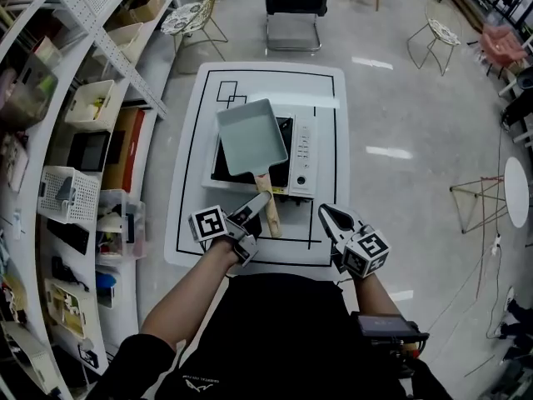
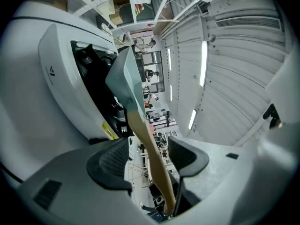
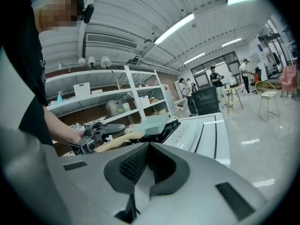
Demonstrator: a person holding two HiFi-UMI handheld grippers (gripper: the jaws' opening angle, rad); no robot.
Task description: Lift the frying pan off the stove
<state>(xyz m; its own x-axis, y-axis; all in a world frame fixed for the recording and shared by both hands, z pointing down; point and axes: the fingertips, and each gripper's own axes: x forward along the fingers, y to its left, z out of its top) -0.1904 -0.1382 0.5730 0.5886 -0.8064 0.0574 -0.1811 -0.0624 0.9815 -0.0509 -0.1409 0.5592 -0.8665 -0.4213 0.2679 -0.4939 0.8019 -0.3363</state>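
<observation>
The pale green square frying pan (image 1: 251,137) rests on the black top of the white stove (image 1: 301,152), with its wooden handle (image 1: 268,207) pointing toward me. My left gripper (image 1: 260,203) is at the handle; in the left gripper view the handle (image 2: 151,149) runs between the two pads with a gap on each side, so the left gripper (image 2: 147,156) is open. The pan (image 2: 125,78) stretches away ahead of it. My right gripper (image 1: 333,217) hovers right of the handle near the table's front edge, and the right gripper (image 3: 147,165) is shut and empty. From there the pan (image 3: 152,122) lies to its left.
The stove stands on a white table (image 1: 190,140) marked with black lines. Curved shelves (image 1: 83,140) with bins run along the left. A black chair (image 1: 291,7) stands behind the table, and wire stools (image 1: 433,36) are at the far right.
</observation>
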